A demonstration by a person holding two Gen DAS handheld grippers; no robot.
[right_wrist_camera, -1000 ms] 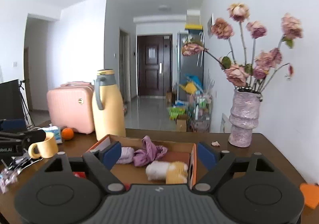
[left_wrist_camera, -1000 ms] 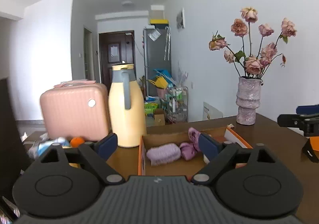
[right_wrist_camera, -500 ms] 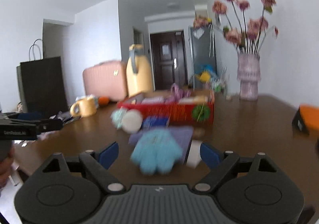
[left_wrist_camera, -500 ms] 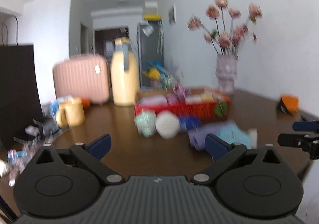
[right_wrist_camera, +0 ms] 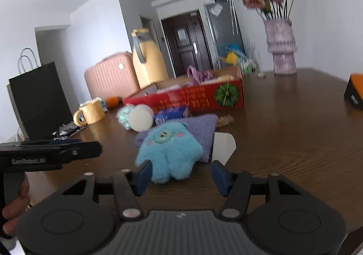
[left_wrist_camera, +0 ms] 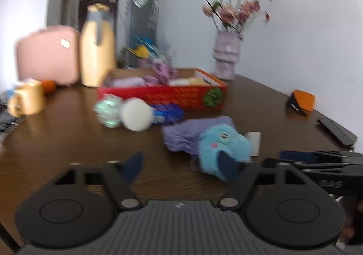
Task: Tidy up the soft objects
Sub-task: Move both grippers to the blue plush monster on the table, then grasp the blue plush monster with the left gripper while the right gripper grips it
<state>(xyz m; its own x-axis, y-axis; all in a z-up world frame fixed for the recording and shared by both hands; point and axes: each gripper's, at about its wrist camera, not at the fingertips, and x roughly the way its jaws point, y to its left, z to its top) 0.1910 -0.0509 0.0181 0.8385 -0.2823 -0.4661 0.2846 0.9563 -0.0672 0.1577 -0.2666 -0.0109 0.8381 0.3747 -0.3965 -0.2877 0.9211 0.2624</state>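
Note:
A light blue plush toy (right_wrist_camera: 169, 150) lies on a purple knitted cloth (right_wrist_camera: 202, 127) on the brown table. My right gripper (right_wrist_camera: 181, 176) is low over the table, its jaws closing around the toy's near end. The left pad is at the fur, the right pad stands apart. My left gripper (left_wrist_camera: 181, 166) hovers to the left of the toy (left_wrist_camera: 222, 148), jaws closing over bare table, its right fingertip in front of the fur. A red cardboard box (left_wrist_camera: 163, 96) behind holds purple and pale soft things. A white ball (left_wrist_camera: 136, 114) lies before it.
A sparkly teal ball (left_wrist_camera: 107, 109) and a blue packet (left_wrist_camera: 169, 113) lie by the white ball. A yellow mug (right_wrist_camera: 90, 112), yellow jug (right_wrist_camera: 147, 62), pink suitcase (right_wrist_camera: 109, 77) and black bag (right_wrist_camera: 38, 100) stand left. A flower vase (right_wrist_camera: 281, 50) and an orange-black box (left_wrist_camera: 301, 102) are right.
Both grippers have dropped toward the table and drawn back from the box. Their jaws have narrowed. The blue plush toy now sits between the right gripper's fingers.

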